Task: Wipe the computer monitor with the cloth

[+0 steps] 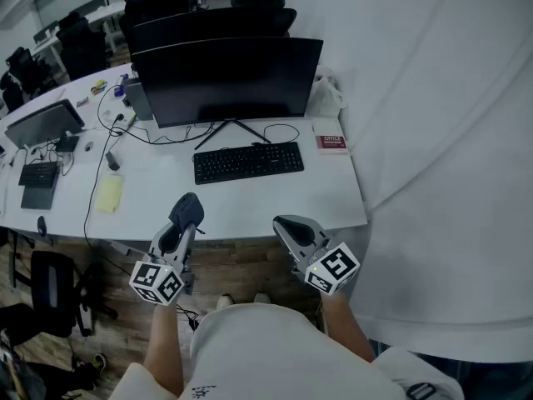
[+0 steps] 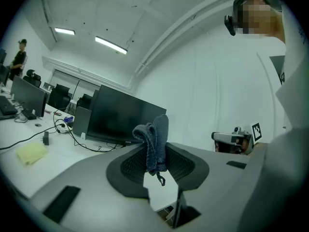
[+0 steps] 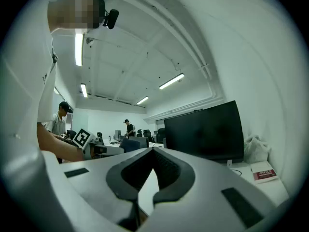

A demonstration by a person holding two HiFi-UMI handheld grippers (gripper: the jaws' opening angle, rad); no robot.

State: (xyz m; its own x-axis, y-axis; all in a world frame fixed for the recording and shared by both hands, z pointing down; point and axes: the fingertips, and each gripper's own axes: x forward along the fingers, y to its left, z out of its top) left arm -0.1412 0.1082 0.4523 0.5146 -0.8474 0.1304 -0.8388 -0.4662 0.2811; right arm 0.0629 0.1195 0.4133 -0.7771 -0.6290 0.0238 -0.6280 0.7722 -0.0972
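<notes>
The dark computer monitor stands at the back of the white desk, its screen off. My left gripper hovers over the desk's front edge, left of centre, shut on a dark blue-grey cloth. The cloth is bunched and sticks up out of the jaws. My right gripper is level with it on the right, shut with nothing in it. In the right gripper view the monitor lies ahead to the right. Both grippers are well short of the screen.
A black keyboard lies between the grippers and the monitor stand. On the desk are a red box, a white bag, a yellow pad, cables and a second monitor. A white wall runs along the right. People stand far behind.
</notes>
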